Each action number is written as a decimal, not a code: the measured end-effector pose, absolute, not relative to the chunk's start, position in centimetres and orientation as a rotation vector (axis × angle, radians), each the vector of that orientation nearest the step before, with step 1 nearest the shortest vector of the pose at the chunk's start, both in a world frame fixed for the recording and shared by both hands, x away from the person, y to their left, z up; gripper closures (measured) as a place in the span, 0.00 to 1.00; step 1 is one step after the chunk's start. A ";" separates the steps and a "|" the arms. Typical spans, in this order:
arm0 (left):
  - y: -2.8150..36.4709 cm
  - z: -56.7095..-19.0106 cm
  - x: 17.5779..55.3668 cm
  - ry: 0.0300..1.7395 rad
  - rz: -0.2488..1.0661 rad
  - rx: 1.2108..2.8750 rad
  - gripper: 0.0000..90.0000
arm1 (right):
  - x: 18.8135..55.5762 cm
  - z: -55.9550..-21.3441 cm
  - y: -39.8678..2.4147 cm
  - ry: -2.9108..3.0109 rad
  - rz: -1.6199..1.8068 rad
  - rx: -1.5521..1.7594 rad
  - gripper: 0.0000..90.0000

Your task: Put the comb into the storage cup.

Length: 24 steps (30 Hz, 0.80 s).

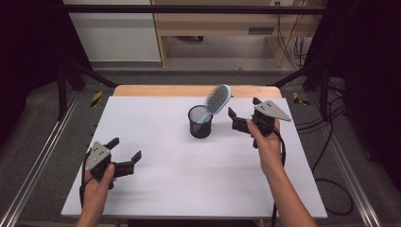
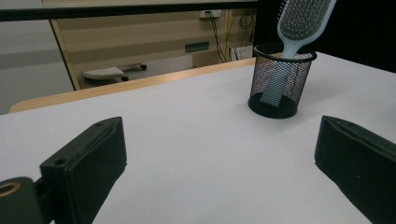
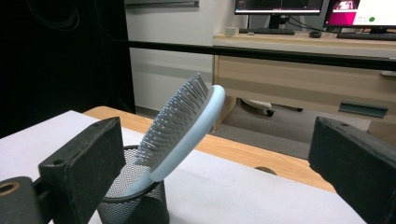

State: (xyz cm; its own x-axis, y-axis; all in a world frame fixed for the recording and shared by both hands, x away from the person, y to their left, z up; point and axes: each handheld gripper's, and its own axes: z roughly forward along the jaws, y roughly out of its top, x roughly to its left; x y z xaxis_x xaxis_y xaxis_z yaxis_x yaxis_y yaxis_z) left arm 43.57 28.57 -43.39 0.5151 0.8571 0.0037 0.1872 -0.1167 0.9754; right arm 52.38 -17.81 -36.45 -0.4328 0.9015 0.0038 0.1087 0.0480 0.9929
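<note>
A black mesh cup (image 1: 200, 121) stands upright near the middle back of the white table top (image 1: 189, 161). A light blue hairbrush (image 1: 216, 101) stands in it handle down, its bristled head leaning out to the right. My right gripper (image 1: 243, 114) is open just right of the cup, with nothing between its jaws; in the right gripper view the hairbrush (image 3: 184, 128) and cup (image 3: 135, 200) lie straight ahead. My left gripper (image 1: 125, 149) is open at the front left, empty. Its view shows the cup (image 2: 280, 79) and the hairbrush (image 2: 301, 23) far ahead.
A wooden table edge (image 1: 189, 91) runs behind the white top. Metal rails (image 1: 33, 165) flank the table. Behind stand a wooden desk (image 3: 299, 70) with monitors (image 3: 317, 7) and cables on the floor at the right (image 1: 331, 142).
</note>
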 end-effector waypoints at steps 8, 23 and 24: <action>28.8 -43.2 43.4 0.916 0.735 1.600 0.02 | 51.1 -36.9 -19.3 1.628 1.469 1.029 0.04; 29.3 -43.1 42.8 0.924 0.734 1.580 0.02 | 48.5 -37.7 -23.5 1.615 1.454 1.040 0.04; 29.4 -43.2 42.8 0.924 0.733 1.581 0.02 | 48.3 -37.8 -23.7 1.615 1.455 1.046 0.04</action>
